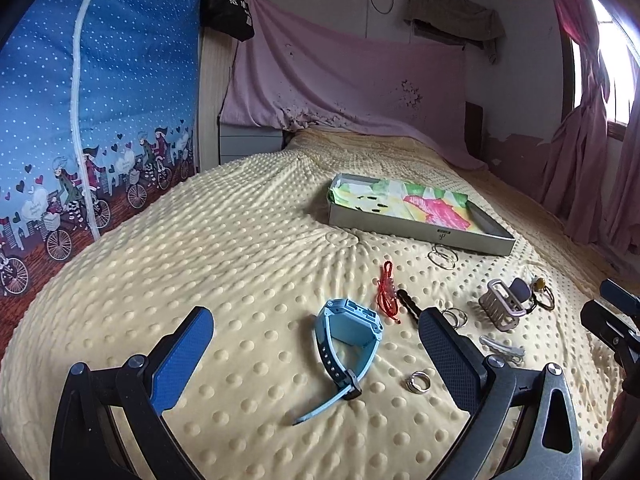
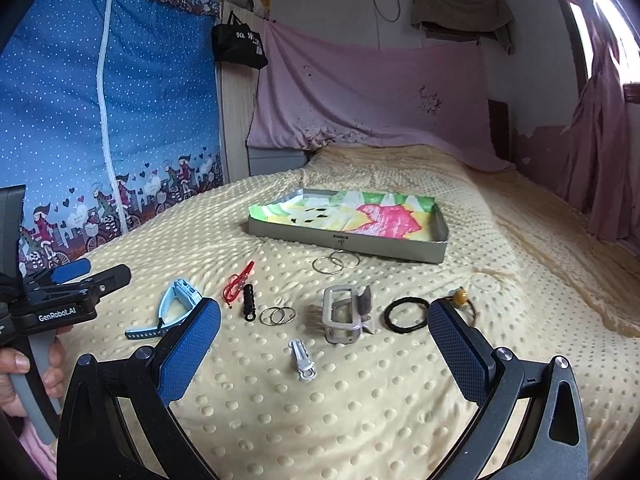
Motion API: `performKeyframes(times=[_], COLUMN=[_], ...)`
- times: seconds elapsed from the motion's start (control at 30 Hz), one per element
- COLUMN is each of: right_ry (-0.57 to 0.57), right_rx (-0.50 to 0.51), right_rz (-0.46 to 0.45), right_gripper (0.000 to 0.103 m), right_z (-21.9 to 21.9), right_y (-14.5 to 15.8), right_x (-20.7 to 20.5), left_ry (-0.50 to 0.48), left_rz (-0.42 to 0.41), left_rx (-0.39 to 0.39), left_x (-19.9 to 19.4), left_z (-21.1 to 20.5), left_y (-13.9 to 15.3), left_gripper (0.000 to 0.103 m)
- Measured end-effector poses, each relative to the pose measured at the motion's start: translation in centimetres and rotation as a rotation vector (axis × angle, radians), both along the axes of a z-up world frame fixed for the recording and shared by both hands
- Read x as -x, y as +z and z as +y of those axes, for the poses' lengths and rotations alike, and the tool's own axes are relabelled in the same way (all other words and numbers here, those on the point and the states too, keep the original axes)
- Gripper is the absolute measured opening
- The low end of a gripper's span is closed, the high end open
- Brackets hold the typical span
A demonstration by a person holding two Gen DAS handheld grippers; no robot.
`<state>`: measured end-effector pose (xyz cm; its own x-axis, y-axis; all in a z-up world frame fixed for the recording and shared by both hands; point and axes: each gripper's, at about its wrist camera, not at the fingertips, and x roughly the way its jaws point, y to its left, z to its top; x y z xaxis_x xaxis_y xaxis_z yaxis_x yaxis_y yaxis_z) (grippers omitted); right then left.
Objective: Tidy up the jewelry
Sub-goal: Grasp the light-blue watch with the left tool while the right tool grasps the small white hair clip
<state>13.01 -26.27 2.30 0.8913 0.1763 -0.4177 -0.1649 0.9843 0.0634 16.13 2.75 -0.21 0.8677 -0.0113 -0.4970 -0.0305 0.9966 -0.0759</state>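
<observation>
A light blue watch [image 1: 348, 340] lies on the yellow dotted blanket, between the spread fingers of my open left gripper [image 1: 316, 320]. Beside it lie a red cord [image 1: 387, 294], a black hair clip [image 1: 408, 304], thin hoops [image 1: 454, 317] and a small silver ring [image 1: 419, 381]. My right gripper [image 2: 324, 312] is open too, low over a grey claw clip [image 2: 344, 314] and a white clip [image 2: 302, 360]. A black hair tie [image 2: 404, 314] with an amber bead [image 2: 460, 295] sits by its right finger. Behind stands a grey tray [image 2: 344, 240] with a colourful paper lining.
More hoops [image 2: 336, 263] lie just in front of the tray. A hand [image 2: 24, 364] holds the left gripper's handle at the left edge. A blue fabric wardrobe [image 2: 120, 100] stands left of the bed; pink cloth [image 2: 360, 88] and curtains hang behind and to the right.
</observation>
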Motion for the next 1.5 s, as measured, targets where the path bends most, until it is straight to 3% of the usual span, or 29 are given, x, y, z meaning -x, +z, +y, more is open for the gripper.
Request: performKeyframes(times=[0.2, 0.3, 0.37, 0.43, 0.53, 0.8, 1.27, 1.4, 1.5], right_ry=[0.063, 0.088, 0.11, 0.134, 0.156, 0.16, 0.163, 0.165, 0.174], right_rx=[-0.037, -0.059, -0.072, -0.082, -0.086, -0.082, -0.067, -0.035, -0.004], right_rz=[0.08, 0.121, 0.15, 0.18, 0.219, 0.284, 0.339, 0.343, 0.34], right_gripper=[0.099, 0.074, 0.066, 0.05, 0.038, 0.034, 0.034, 0.016, 0.014], right_z=[0.3, 0.2, 0.4, 0.5, 1.1, 1.8, 2.3, 2.9, 3.5], right_y=[-1.9, -2.9, -3.6, -4.4, -5.5, -7.0, -8.6, -8.7, -8.6], right_x=[-2.8, -3.5, -3.9, -4.4, -5.0, -5.9, -6.8, -6.8, -6.6], left_ry=[-0.069, -0.098, -0.115, -0.127, -0.149, -0.199, -0.19, -0.2, -0.209], left_rz=[0.054, 0.087, 0.116, 0.13, 0.141, 0.184, 0.225, 0.214, 0.199], left_rx=[0.003, 0.022, 0.038, 0.05, 0.058, -0.004, -0.029, -0.044, -0.039], left_x=[-1.5, -2.1, -2.5, -2.7, -2.8, -3.1, -4.0, -3.7, -3.3], left_z=[-0.3, -0.3, -0.3, -0.2, -0.4, -2.0, -2.3, -2.7, -2.8], left_y=[-2.0, -2.8, -3.2, -3.5, -3.9, -5.0, -5.9, -5.7, -5.4], left_gripper=[0.099, 0.082, 0.076, 0.075, 0.072, 0.054, 0.025, 0.018, 0.016])
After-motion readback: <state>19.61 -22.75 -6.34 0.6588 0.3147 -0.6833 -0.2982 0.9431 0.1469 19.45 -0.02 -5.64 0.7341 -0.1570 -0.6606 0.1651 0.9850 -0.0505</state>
